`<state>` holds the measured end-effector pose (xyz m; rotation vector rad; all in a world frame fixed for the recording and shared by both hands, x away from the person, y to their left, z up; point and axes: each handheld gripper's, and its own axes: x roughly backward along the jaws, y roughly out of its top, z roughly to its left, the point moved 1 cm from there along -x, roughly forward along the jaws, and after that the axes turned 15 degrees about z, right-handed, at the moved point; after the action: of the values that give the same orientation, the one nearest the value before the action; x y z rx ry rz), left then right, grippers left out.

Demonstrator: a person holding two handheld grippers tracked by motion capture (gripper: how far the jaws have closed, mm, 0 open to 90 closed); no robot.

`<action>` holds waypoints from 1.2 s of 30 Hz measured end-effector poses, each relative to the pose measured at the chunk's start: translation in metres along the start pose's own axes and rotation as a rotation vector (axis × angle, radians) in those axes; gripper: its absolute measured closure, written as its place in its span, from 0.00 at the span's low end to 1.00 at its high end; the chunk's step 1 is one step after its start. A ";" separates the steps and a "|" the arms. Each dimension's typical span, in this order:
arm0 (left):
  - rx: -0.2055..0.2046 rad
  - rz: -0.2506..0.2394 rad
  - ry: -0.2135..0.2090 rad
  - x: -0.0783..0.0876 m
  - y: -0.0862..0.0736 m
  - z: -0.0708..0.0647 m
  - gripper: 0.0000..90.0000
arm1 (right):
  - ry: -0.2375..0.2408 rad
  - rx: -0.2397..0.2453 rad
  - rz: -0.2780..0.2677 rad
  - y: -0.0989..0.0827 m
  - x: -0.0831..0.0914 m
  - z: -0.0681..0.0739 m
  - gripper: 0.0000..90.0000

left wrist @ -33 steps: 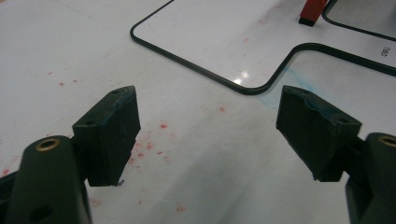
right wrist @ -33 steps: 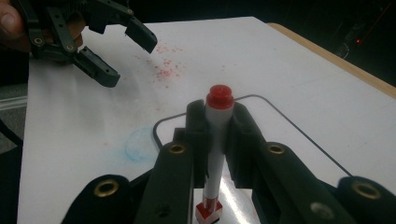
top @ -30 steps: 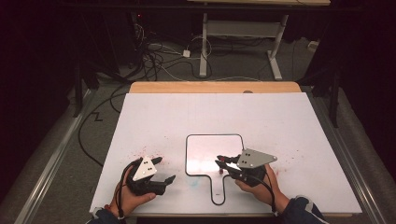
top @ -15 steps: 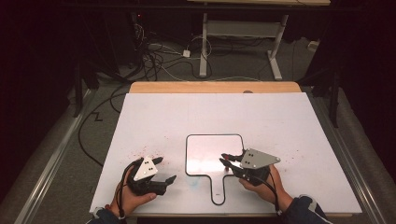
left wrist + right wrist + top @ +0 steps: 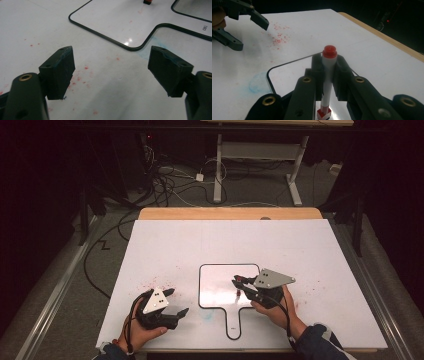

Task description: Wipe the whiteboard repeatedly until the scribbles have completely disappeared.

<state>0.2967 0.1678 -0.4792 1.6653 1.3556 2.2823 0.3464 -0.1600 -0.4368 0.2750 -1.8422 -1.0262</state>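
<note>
High view: my right claw (image 5: pixel 239 282) hovers over the small handled whiteboard (image 5: pixel 220 287) lying on the white table (image 5: pixel 300 250), grey plate up, tips aimed left across the board w/ something red-tipped between them. My left claw (image 5: pixel 176 302) rests low on the table just left of the board's handle, jaws spread, gripping nothing. Red speckles dot the table on both sides of the board; a faint blue smudge (image 5: pixel 206 316) sits by the handle.

Left claw view: my pads (image 5: pixel 61 71) stand wide apart, bare tabletop between them. The board's black-edged corner (image 5: pixel 130 47) curves just beyond, w/ the blue smear beside it & red flecks nearer me.

Right claw view: my claw (image 5: pixel 329 75) is clenched on a marker (image 5: pixel 328 82), white barrel, red cap at the far end, red-&-white end toward me. The marker is pinched mid-barrel, above the board's glossy face. My left claw (image 5: pixel 247 31) shows top left, spread open over the table near red speckles.
</note>
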 end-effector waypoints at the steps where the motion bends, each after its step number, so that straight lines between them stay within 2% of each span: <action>1: 0.001 0.001 -0.001 0.000 0.000 0.000 0.23 | 0.003 0.003 -0.003 0.001 -0.002 0.001 0.90; 6: -0.004 0.003 -0.004 -0.001 0.000 0.000 0.23 | 0.023 -0.004 -0.016 0.008 -0.010 0.005 0.90; 7: 0.027 -0.007 -0.022 -0.002 0.000 -0.003 0.23 | 0.026 0.002 -0.018 0.009 -0.011 0.007 0.90; 8: -0.006 0.004 -0.003 -0.001 0.000 -0.001 0.23 | 0.031 0.005 -0.023 0.010 -0.013 0.009 0.90; 9: -0.006 0.004 -0.003 -0.001 0.000 0.000 0.23 | 0.036 0.004 -0.023 0.011 -0.014 0.010 0.90; 10: 0.027 -0.007 -0.022 -0.002 0.000 -0.003 0.23 | 0.042 0.009 -0.025 0.013 -0.016 0.012 0.90; 11: 0.029 -0.009 -0.021 -0.002 0.000 -0.003 0.23 | 0.048 0.009 -0.026 0.014 -0.017 0.013 0.90; 17: 0.025 -0.007 -0.025 -0.002 0.000 -0.004 0.23 | 0.038 0.040 -0.018 0.017 -0.019 0.017 0.90; 22: 0.026 -0.010 -0.021 -0.002 -0.001 -0.004 0.23 | -0.006 0.052 0.017 0.010 -0.009 0.008 0.90; 23: -0.007 0.003 -0.001 0.000 -0.001 -0.001 0.23 | -0.011 0.053 0.022 0.008 -0.006 0.006 0.90; 24: 0.028 -0.011 -0.019 -0.001 -0.001 -0.003 0.23 | -0.020 0.054 0.027 0.004 -0.002 0.002 0.90; 25: -0.003 0.002 0.000 0.000 -0.001 0.000 0.23 | -0.030 0.050 0.034 0.001 0.002 -0.002 0.90; 32: -0.005 0.005 0.002 -0.001 0.000 -0.002 0.23 | -0.105 -0.003 0.083 -0.022 0.030 -0.030 0.90; 34: -0.003 0.007 0.001 -0.001 0.001 -0.001 0.23 | -0.101 -0.027 0.076 -0.027 0.034 -0.034 0.90; 36: -0.005 0.007 0.001 -0.002 0.001 -0.002 0.23 | -0.104 -0.028 0.077 -0.028 0.036 -0.035 0.90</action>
<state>0.2966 0.1652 -0.4799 1.6707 1.3450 2.2887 0.3505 -0.2164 -0.4291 0.1351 -1.9146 -1.0287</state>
